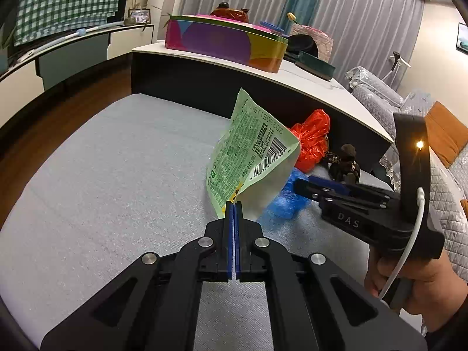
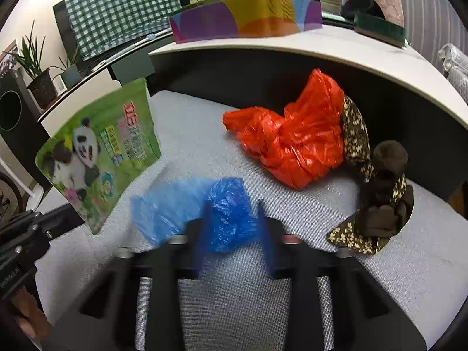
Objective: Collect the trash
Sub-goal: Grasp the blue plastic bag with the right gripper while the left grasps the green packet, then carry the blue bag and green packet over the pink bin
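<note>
My left gripper is shut on the bottom edge of a green snack bag and holds it upright above the grey cushion; its panda-printed front shows in the right wrist view. My right gripper is open, its blurred blue pads on either side of a crumpled blue plastic bag, also seen in the left wrist view. A crumpled red plastic bag lies further back on the cushion.
A brown doll in flowered cloth sits right of the red bag. A white-topped table with a colourful box and a green tray stands behind the cushion. A black bin stands far left.
</note>
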### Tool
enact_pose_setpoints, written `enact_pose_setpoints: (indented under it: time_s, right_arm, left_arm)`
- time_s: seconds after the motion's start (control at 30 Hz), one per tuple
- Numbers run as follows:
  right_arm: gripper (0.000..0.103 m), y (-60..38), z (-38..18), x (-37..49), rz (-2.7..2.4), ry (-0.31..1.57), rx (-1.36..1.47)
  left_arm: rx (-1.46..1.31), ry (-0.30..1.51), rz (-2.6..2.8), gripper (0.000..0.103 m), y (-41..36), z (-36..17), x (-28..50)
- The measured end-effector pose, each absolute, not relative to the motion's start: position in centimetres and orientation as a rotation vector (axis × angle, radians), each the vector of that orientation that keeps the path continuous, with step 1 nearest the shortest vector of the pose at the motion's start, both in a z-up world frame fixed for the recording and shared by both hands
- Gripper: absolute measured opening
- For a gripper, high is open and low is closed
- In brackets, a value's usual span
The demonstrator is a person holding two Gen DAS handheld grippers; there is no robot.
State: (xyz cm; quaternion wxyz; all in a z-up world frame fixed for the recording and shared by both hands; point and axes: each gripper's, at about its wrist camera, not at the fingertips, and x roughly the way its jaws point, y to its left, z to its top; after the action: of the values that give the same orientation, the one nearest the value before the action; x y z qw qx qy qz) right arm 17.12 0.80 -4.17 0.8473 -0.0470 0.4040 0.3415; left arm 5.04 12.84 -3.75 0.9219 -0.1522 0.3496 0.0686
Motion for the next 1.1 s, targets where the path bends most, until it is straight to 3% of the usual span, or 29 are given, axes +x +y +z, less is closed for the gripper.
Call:
enact_pose_setpoints:
  time_s: [0.2,1.1]
  right_arm:
    - [0.003,-1.6,-2.7,16.0,0.676,0.819,-0.050]
    - [0.002,-18.6,9.4,6.5,0.374,0.575,-0.042]
  left_arm:
    - [-0.302,0.708,0.126,0.000,12.2,-3.4,5.1]
    - [-0.180,0.617,-0.092,0.000,3.4,0.7,1.4]
